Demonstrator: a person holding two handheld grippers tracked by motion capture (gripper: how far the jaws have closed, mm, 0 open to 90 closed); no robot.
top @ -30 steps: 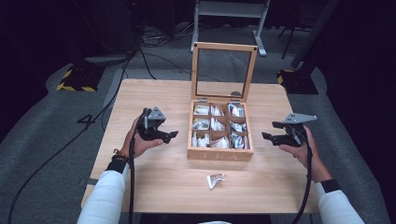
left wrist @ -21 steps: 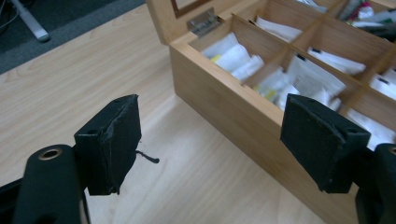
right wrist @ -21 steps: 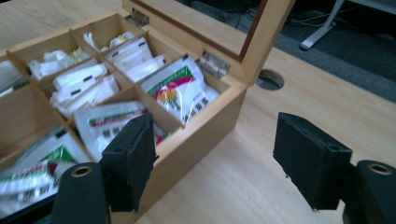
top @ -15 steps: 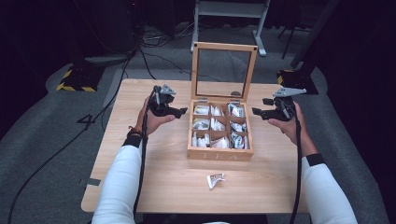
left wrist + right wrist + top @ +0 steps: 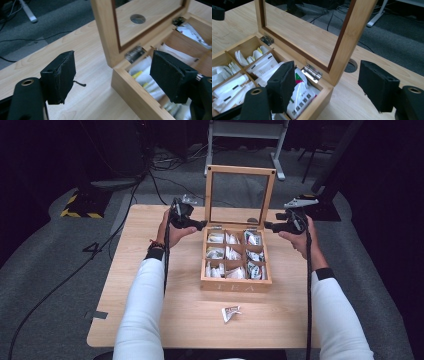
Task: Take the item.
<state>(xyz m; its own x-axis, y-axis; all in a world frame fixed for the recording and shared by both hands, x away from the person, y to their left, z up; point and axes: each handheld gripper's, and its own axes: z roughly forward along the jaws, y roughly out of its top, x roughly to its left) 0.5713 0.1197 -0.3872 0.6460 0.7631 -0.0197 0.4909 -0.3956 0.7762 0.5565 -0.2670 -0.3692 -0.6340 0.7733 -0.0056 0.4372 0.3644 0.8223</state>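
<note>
- Flanking the upright lid (image 5: 240, 195) of the wooden tea box (image 5: 236, 282), both grippers sat at the far corners of the box, one on each side.
- Left gripper (image 5: 198, 225): jaws spread, nothing between the pads; in the left gripper view the lid's left frame post and hinge corner stood in the gap between the jaws without contact, so far as could be judged. The jaws had just been opening again after a brief narrowing.
- Right gripper (image 5: 270, 225): jaws spread wide, holding nothing; in the right gripper view the lid's right post rose between the two pads, not touched.
- Box stood mid-table (image 5: 150, 285), slightly far of centre, lid open and roughly vertical, compartments full of tea sachets (image 5: 226, 254). One loose sachet (image 5: 230, 313) lay near the front edge, well apart from the box.
- Handling judgement: lid is a stiff wooden frame around a clear pane, light, turning on two small metal hinges (image 5: 312, 72). The pane is probably fragile and slick, so the wooden side posts look the better hold, taken high for leverage.
- Likely step: closing the lid; lowered slowly, as it may drop freely past vertical.
</note>
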